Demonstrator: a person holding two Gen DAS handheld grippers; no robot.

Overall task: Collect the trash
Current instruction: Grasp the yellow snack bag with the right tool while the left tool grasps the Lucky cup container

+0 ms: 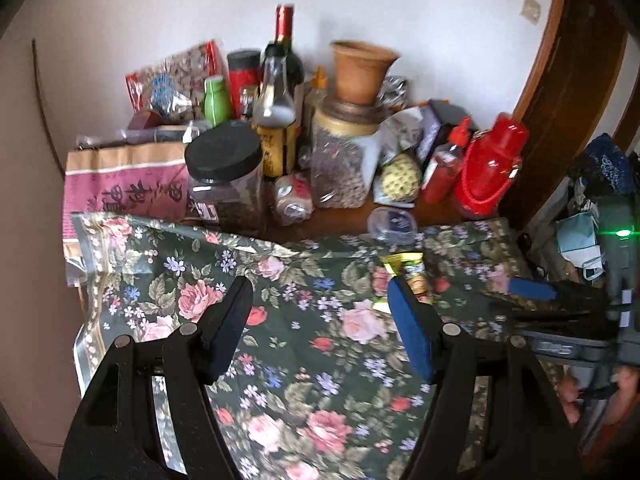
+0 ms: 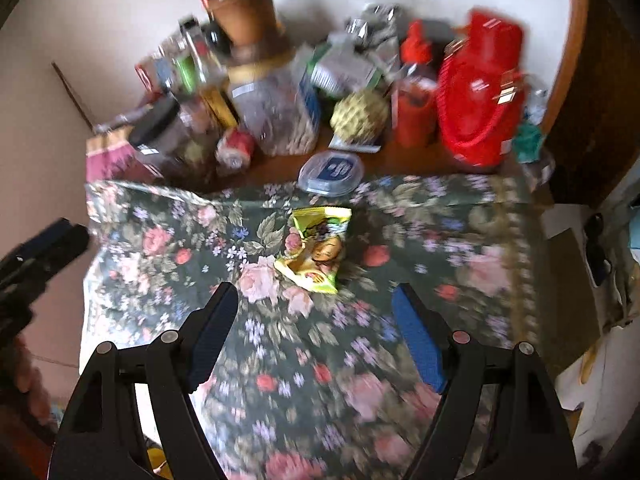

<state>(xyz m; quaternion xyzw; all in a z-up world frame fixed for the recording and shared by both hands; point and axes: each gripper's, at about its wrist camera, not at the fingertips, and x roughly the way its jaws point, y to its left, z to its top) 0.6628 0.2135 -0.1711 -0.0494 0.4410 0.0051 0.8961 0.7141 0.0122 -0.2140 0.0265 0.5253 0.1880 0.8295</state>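
Observation:
A crumpled yellow-green snack wrapper [image 2: 316, 252] lies on the floral tablecloth [image 2: 420, 248], just ahead of my right gripper [image 2: 316, 300]. That gripper hovers above the cloth, open, with nothing between its blue pads. In the left wrist view the wrapper [image 1: 410, 270] is partly hidden behind the right-hand finger of my left gripper [image 1: 320, 302], which is also open and holds nothing. The right gripper [image 1: 528, 294] comes in from the right edge of that view. The left gripper [image 2: 48, 244] shows at the left edge of the right wrist view.
Against the wall at the back stand a black-lidded jar [image 1: 224, 176], a wine bottle [image 1: 282, 68], a terracotta pot [image 1: 360, 72] on a jar, a red squeeze bottle [image 1: 444, 164] and a red flask [image 1: 490, 164]. A clear lidded tub [image 2: 331, 172] sits at the cloth's far edge.

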